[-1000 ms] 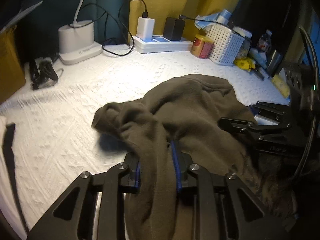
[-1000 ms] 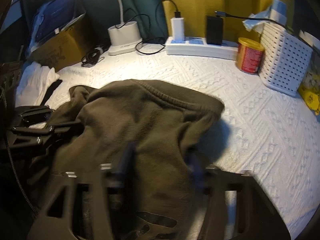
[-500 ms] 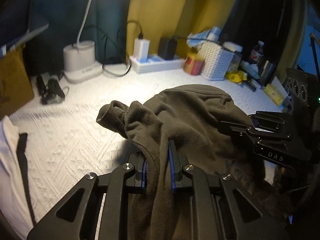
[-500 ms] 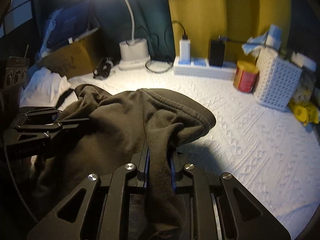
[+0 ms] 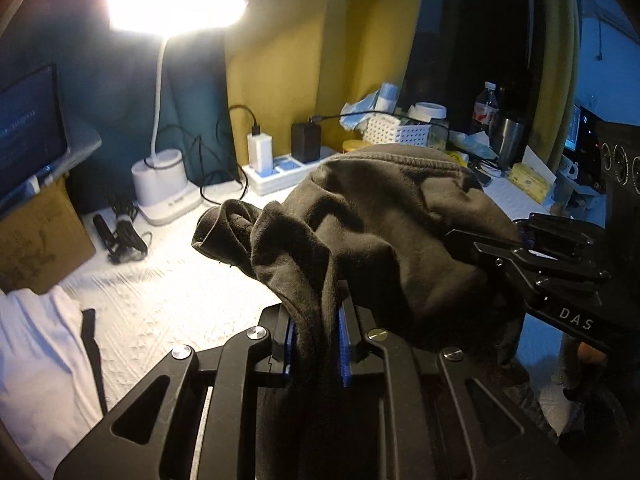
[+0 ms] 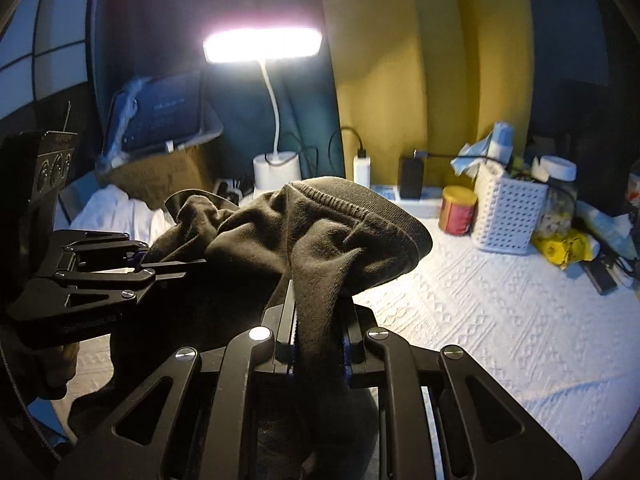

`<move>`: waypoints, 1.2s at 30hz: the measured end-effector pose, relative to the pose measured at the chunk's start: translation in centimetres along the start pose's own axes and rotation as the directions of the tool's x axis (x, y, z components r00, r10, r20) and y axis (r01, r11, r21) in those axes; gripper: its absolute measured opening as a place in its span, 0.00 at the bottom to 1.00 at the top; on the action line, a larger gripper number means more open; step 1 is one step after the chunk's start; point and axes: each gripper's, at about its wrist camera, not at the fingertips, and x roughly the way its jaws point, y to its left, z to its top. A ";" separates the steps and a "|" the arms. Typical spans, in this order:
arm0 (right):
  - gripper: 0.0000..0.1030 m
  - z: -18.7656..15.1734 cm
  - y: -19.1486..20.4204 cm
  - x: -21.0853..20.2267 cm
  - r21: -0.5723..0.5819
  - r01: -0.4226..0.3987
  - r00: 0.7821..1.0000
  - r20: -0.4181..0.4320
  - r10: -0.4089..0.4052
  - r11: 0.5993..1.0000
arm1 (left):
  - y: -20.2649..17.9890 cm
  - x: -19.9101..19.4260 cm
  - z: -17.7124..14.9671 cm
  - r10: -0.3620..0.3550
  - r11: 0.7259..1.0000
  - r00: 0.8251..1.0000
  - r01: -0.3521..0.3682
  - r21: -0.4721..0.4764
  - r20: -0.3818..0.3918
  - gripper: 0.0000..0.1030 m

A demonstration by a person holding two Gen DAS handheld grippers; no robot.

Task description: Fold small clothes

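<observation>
A dark olive-brown fleece garment (image 5: 384, 236) hangs bunched between both grippers, lifted off the white textured cloth (image 5: 160, 300). My left gripper (image 5: 318, 320) is shut on a fold of it, the fabric pinched between the blue pads. My right gripper (image 6: 318, 320) is shut on another fold near the ribbed hem (image 6: 344, 204). In the left wrist view the right gripper (image 5: 480, 240) reaches in from the right, its tips against the garment. The right wrist view has the left gripper (image 6: 180, 266) coming in from the left. The garment's lower part is hidden behind the fingers.
A lit desk lamp (image 5: 166, 184), a power strip with chargers (image 5: 280, 168), a red can (image 6: 458, 210) and a white perforated basket (image 6: 506, 216) line the back. A cardboard box (image 5: 36, 240) and a white garment (image 5: 40, 344) lie left. Clutter sits at far right.
Both grippers have risen, lifting the garment off the cloth. The right gripper's jaws went from apart to pinched on a fold, while the left kept its hold.
</observation>
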 end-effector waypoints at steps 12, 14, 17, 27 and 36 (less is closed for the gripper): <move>0.17 -0.4 0.6 -5.5 0.006 0.005 0.994 0.105 -0.006 1.000 | -2.8 -4.5 0.3 0.028 0.999 0.997 -0.031 0.033 0.079 0.14; 0.17 -0.3 0.8 -6.5 0.002 0.007 0.992 0.125 -0.007 1.000 | -3.2 -5.3 0.3 0.032 0.999 0.995 -0.036 0.037 0.094 0.14; 0.17 -0.2 1.2 -8.0 -0.004 0.010 0.988 0.154 -0.009 1.000 | -3.7 -6.6 0.3 0.039 0.998 0.992 -0.044 0.043 0.118 0.14; 0.17 0.4 2.7 -12.6 -0.036 0.023 0.970 0.244 -0.014 0.999 | -4.7 -10.7 0.4 0.045 0.997 0.978 -0.056 0.049 0.201 0.14; 0.17 1.0 4.6 -15.6 -0.074 0.032 0.951 0.308 -0.008 0.997 | -4.2 -13.7 0.1 0.040 0.998 0.964 -0.052 0.039 0.262 0.14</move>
